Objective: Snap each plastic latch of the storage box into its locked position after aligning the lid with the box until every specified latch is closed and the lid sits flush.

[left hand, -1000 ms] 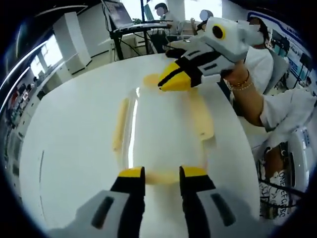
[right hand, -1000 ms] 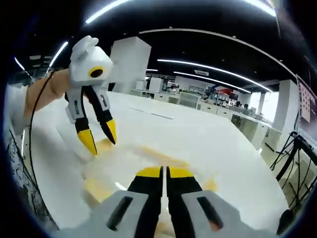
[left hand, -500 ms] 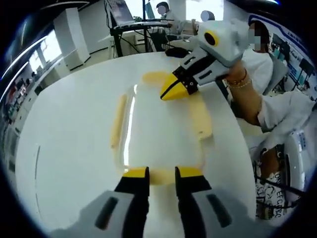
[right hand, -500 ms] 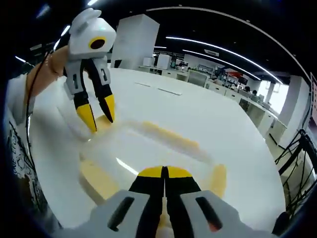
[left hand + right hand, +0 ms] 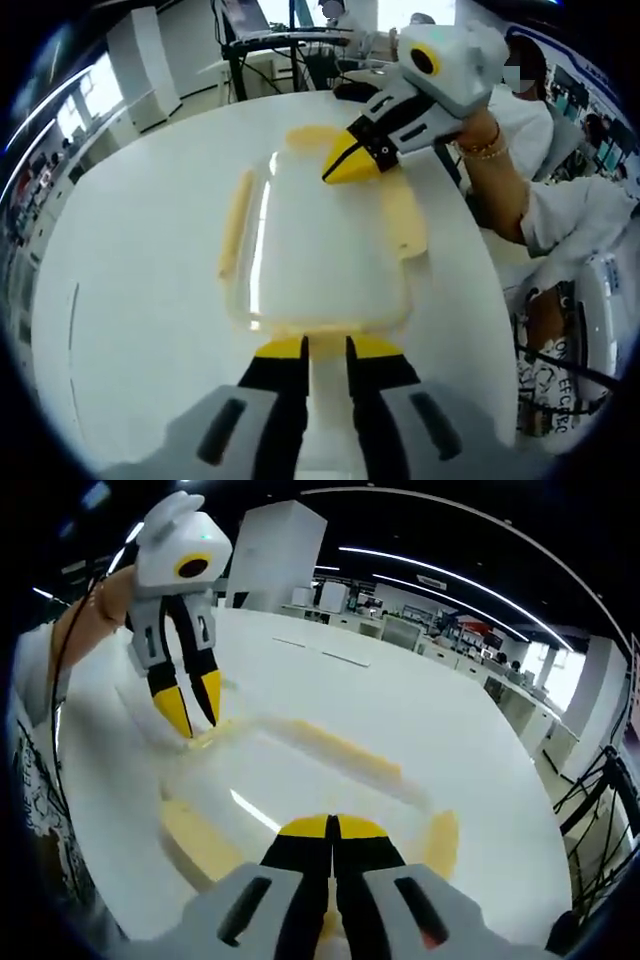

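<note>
While left gripper (image 5: 325, 352) fingers narrowly straddle near latch (image 5: 327, 372), right gripper (image 5: 332, 829) fingers closed, latch beneath hidden.

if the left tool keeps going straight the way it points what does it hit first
Most likely the pale yellow plastic latch on the near end of the clear storage box lid, which sits right between the tips of the left tool. Whether they already touch is unclear; depth is hard to judge.
</note>
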{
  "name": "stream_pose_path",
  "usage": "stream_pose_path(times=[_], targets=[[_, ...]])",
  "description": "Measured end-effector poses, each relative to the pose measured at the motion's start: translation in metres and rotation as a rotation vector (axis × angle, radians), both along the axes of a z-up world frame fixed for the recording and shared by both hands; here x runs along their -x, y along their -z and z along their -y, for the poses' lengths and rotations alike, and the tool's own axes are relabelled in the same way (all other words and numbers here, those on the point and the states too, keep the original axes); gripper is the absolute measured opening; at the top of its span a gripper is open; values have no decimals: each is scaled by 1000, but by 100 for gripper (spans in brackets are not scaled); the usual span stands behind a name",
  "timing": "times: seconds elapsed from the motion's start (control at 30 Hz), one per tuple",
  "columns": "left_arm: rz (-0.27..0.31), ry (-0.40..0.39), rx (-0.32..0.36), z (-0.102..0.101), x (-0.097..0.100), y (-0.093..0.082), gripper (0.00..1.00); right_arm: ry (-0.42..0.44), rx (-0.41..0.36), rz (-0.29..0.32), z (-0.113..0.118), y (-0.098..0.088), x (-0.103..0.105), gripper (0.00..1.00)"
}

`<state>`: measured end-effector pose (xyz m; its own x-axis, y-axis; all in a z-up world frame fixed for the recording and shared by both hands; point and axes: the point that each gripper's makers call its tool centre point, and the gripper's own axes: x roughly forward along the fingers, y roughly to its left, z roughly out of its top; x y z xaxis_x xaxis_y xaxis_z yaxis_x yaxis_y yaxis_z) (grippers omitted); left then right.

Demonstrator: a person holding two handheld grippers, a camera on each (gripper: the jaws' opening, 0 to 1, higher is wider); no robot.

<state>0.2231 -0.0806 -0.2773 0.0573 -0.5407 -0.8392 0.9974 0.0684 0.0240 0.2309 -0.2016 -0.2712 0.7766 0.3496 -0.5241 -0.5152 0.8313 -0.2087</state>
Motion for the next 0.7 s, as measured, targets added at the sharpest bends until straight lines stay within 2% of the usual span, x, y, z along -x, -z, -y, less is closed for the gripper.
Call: stream_pose_path(times=[0.03,0.13,0.23,0.4,0.5,0.6,0.67,0.7], targets=[[1,0,0,0,0,0,14,0,1,0,0,0,0,0],[2,-9,58,9,-1,-11,14,-2,4,0,0,0,1,0],[19,0,73,21,-3,-17,15,-9,-2,-6,-1,0,2,0],[36,31,36,43,-3,-11,15,-16,1,-16,-5,0,3,0],[58,25,-15,47,-9,-5,14,-24,-3,-27,-6,0,4,0],[44,16,-23,49,-8,-6,11,-30,13,-28,-6,-1,5,0],[76,23,-67,44,-12,-3,7,-18,41,-10,-4,-1,3,0],[63,22,-54,47,-10,-4,6,-13,45,-7,-3,-2,2,0]])
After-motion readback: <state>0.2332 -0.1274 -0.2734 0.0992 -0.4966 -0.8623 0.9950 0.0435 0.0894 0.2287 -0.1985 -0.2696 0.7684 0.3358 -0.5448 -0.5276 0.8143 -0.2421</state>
